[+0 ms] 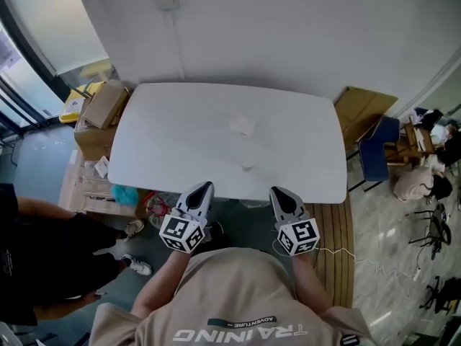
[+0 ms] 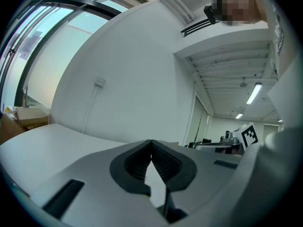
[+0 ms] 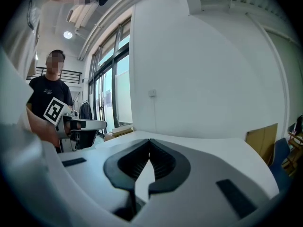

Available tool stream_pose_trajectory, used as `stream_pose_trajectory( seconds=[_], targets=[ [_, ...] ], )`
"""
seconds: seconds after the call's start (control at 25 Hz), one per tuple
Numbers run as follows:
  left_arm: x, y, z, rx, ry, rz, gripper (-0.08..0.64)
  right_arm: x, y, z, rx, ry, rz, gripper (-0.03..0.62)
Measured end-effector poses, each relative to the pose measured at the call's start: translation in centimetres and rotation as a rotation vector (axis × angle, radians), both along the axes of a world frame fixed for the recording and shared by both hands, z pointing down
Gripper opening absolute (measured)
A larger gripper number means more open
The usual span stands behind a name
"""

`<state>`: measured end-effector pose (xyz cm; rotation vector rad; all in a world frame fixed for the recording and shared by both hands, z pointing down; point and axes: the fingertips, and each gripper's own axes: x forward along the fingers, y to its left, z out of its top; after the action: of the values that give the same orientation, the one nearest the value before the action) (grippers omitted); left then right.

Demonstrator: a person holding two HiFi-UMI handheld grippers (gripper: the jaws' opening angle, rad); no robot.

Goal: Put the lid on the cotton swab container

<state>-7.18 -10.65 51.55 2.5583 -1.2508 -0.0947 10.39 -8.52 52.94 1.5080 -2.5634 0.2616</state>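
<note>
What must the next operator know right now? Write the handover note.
Left gripper: shut, empty. Right gripper: shut, empty. Both hover at the near edge of the white table, touching nothing.
Two small pale things lie apart mid-table: a squarish item farther back, a round item nearer. Too small to tell which is lid and which container.
Done: nothing visible. Left: pick up the lid, seat it on the container.

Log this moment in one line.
phase: pre-reach | left hand-held gripper: shut, empty | right hand-held gripper: shut, empty | table: square item, round item, both untouched
</note>
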Motion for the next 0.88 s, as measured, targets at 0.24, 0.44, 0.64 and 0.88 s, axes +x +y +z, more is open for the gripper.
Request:
stream_pose_trajectory(
  seconds=[0.24,0.44,0.64,0.88],
  targets=[
    [-0.1,-4.4,-0.2,-0.001,-0.01,0.068,0.014,-2.1,-4.0,-0.4,0.008,0.027,0.01,0.015],
    [0.4,-6.9,-0.5,0.003,-0.001,0.109,0.014,-2.0,-6.1,-0.1,0.001,0.023,0.048,0.015],
    [0.9,-8.3,-0.3,-0.004,0.002,0.123,0.014,-1.5,-7.6,0.0,-0.006,0.025,0.055,0.015],
    [1.3,-10.0,-0.5,-0.02,0.009,0.083,0.014,-1.3,-10.1,0.7,-0.036,0.032,-0.002,0.015]
  ],
)
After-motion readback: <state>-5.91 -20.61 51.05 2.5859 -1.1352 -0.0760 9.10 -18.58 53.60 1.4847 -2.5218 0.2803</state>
